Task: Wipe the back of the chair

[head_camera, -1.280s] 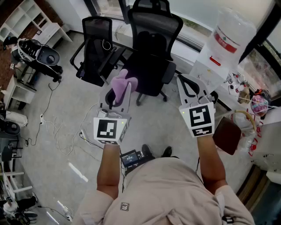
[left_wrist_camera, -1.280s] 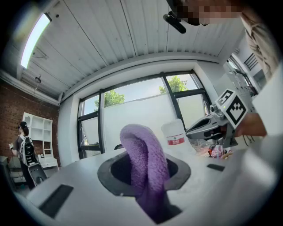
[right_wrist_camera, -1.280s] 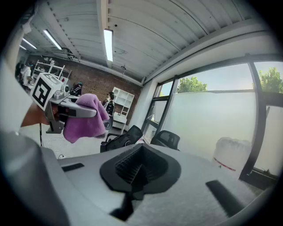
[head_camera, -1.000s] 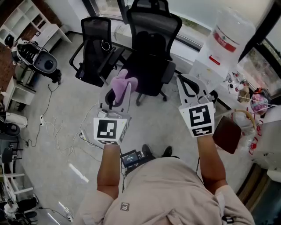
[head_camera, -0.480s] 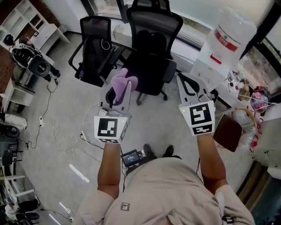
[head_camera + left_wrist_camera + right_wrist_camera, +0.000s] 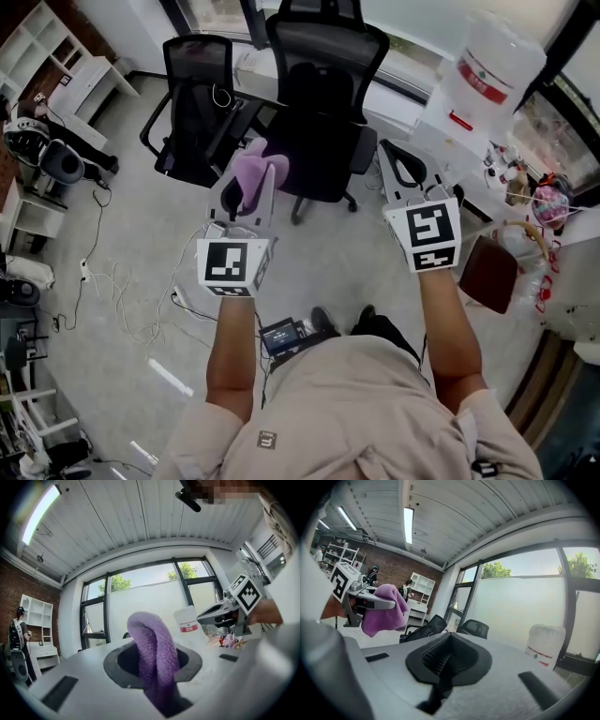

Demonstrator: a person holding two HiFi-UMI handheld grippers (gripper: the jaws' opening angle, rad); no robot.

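Note:
A black high-backed office chair (image 6: 323,103) stands ahead, its seat facing me and its mesh backrest (image 6: 330,42) on the far side. My left gripper (image 6: 247,195) is shut on a purple cloth (image 6: 253,173), which bulges up out of the jaws (image 6: 152,656). It hovers just in front of the chair's left side, apart from it. My right gripper (image 6: 398,173) is shut with nothing in it, its ribbed pads (image 6: 440,656) pressed together. It is held level with the left one, near the chair's right armrest. The right gripper view shows the left gripper (image 6: 386,604) and the cloth (image 6: 382,613).
A second, smaller black mesh chair (image 6: 192,103) stands left of the big one. A water dispenser with a large bottle (image 6: 473,89) is at the right. A brown bag (image 6: 487,272) and clutter lie near it. Cables (image 6: 122,281) trail over the floor at left.
Both grippers have edged a little forward toward the chair and the view has shifted with them. The cloth stays in the left gripper.

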